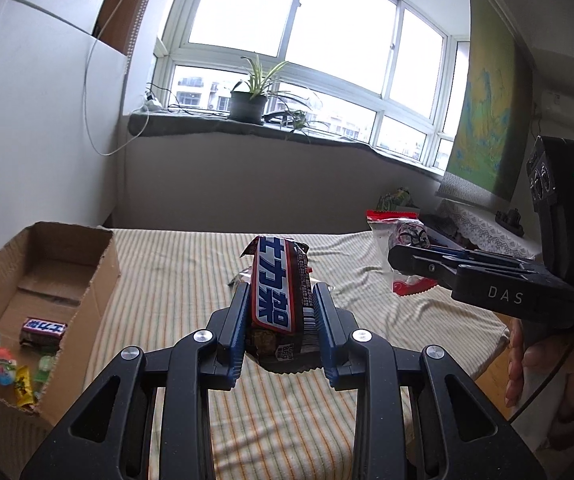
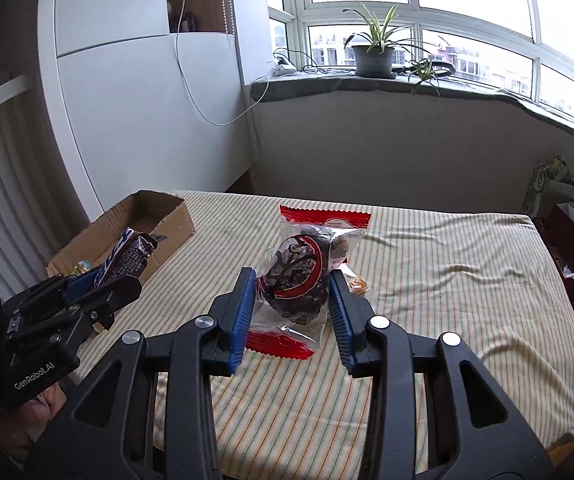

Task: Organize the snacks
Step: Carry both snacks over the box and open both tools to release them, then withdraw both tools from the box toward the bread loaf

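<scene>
my left gripper (image 1: 279, 320) is clamped narrow on a chocolate bar (image 1: 277, 296), whose long axis runs straight ahead between the fingers, its far end sticking out past the tips. my right gripper (image 2: 292, 312) is closed on a clear snack packet with red ends (image 2: 301, 276), dark pieces inside, pinched across its middle. both are held up off the striped cloth (image 2: 427, 280) that covers the bed.

the relation that counts next: the cardboard box (image 1: 99, 264) sits at the left edge of the bed, lower and to the left of my left gripper, with its long axis running away from me toward the far edge. my left hand is the nearer of the 2 (in the right wrist view the bar already hangs just in front of the box's open top), so i judge the bar should go in first, swung left and tipped down, and the packet must cross over from the middle.

counts: in the box i see 1 chocolate bar (image 1: 43, 331) like mine and about 5 small wrapped sweets (image 1: 1, 362) bunched in its near corner. on the cloth lie 1 more wrapper behind my bar and 1 small orange-brown snack (image 2: 357, 283) beside my right fingers.
</scene>
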### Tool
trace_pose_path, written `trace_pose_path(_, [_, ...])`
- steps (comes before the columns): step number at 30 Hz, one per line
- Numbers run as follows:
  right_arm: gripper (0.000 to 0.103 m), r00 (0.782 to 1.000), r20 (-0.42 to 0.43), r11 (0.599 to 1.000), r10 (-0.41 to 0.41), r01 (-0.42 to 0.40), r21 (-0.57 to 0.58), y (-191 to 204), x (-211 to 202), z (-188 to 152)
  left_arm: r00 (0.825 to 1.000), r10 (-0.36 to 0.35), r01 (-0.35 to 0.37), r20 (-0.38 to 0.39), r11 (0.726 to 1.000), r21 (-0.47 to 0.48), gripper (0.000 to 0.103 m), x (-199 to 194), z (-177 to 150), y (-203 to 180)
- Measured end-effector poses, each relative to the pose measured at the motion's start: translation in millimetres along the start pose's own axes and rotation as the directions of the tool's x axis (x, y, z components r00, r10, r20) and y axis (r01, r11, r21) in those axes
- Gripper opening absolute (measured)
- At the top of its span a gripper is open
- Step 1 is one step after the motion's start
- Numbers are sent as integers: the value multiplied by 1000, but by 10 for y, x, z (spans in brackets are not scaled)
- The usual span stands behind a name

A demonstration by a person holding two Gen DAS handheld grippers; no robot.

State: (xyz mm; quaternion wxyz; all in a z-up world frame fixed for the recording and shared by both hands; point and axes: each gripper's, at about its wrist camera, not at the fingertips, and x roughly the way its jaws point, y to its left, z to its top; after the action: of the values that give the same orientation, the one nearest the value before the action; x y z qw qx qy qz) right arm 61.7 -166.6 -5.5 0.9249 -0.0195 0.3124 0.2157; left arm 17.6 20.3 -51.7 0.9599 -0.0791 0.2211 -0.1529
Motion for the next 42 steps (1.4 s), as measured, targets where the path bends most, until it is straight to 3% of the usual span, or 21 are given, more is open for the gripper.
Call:
trace_pose_path(6, [38,997,-45,995,60,-64,-81,554,331,109,999,49,-48,21,997,-68,29,-134,2,432])
trace_pose_path(10, [38,989,-83,980,124,-136,-145,1044,593,155,992,123,-118,37,986,-116,29,-292,-26,839])
trace_pose_path(16, [38,960,-141,934,240,-268,-238,1804,921,169,962,272,-259,32,941,-218,29,-579,-121,1567])
trace_pose_path(20, [38,945,-166,909,282,-319,-269,2100,1052,164,943,333,-315,24,911,-266,29,-737,-196,1848])
trace_pose_path(33, [38,931,-195,894,308,-354,-274,2269,1433,272,946,325,-314,-13,902,-296,29,-628,-261,2066])
trace_pose_path(34, [39,930,-202,895,308,-356,-271,2277,1484,273,947,320,-311,-20,902,-299,29,-606,-266,2089])
trace_pose_path(36, [51,922,-231,891,310,-367,-269,2291,1586,258,951,306,-304,-41,903,-303,30,-559,-284,2126])
trace_pose_path(37, [54,923,-229,892,309,-364,-267,2286,1601,246,950,307,-307,-47,900,-309,32,-553,-293,2147])
trace_pose_path(40, [56,924,-219,899,314,-364,-244,2228,1597,229,940,337,-332,-47,880,-338,63,-610,-324,2206])
trace_pose_path(42, [56,925,-219,903,309,-357,-236,2195,1601,223,935,351,-343,-40,874,-343,63,-656,-321,2234])
